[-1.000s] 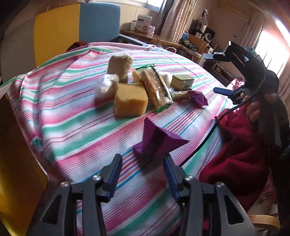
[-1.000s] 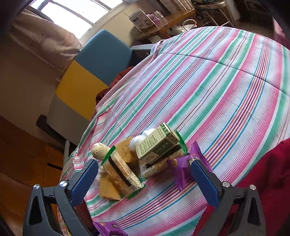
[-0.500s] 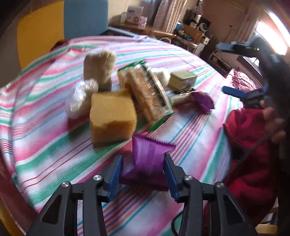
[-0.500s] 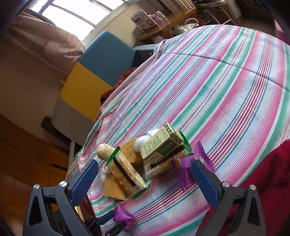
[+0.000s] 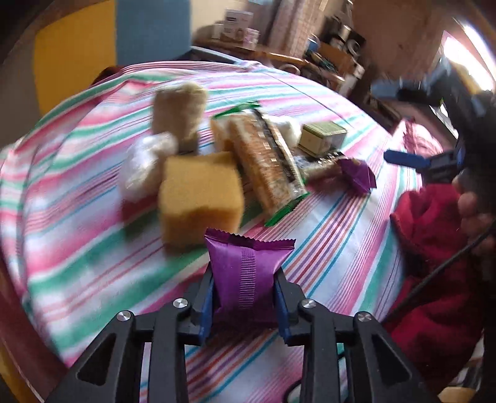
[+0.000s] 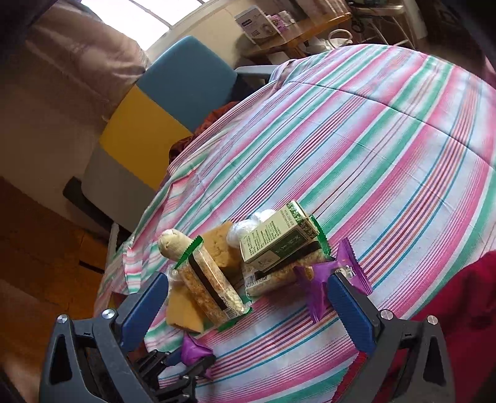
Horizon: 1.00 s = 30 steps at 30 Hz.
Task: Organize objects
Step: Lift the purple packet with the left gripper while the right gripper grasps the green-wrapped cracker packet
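Grip status: left tool (image 5: 245,297) clenched on purple packet (image 5: 246,272), just above striped counter (image 5: 341,248) beside yellow sponge (image 5: 198,201); right tool (image 6: 245,307) released, empty. Risk: slick foil wrapper may slip or crush under jaw pressure

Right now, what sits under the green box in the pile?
The green box rests on a clear packet of grain bars, tilted. Whatever lies further beneath is covered.

Your left view smears with motion blur; window (image 6: 148,18) glare overexposes top; fisheye bends edges, corners dark.
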Each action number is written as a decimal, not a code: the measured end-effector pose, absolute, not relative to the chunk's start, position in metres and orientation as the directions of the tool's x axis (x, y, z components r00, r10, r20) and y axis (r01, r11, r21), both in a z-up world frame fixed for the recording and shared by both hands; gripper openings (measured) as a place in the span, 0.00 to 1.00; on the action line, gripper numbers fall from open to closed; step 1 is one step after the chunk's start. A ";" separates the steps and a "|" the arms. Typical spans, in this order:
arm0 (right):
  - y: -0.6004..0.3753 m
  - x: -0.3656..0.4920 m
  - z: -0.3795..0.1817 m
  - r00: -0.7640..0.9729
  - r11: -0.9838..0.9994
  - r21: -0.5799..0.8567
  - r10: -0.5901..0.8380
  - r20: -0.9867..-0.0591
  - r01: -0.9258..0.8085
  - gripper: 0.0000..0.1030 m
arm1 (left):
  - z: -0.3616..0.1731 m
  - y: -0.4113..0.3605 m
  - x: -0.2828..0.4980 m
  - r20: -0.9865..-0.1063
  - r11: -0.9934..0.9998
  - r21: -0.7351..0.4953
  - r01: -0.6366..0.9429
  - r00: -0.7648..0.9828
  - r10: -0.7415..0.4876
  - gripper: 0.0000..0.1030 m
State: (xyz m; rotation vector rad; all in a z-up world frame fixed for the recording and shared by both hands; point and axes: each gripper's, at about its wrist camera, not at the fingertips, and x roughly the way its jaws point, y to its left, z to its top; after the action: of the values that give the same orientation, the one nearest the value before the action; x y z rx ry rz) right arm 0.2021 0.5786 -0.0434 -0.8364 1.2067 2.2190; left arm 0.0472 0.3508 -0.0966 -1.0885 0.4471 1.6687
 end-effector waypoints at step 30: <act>0.516 0.078 -0.072 -0.492 -0.864 0.133 0.144 -0.858 -0.485 0.40 | -0.045 0.241 0.050 -0.738 -0.489 -0.289 -0.823 -0.133 0.661 0.31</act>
State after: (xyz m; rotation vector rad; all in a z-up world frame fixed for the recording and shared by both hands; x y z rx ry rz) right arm 0.0780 0.5160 -0.0721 -1.3177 0.5134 2.3777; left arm 0.0499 0.2415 -0.0452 -1.0463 0.2270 1.8086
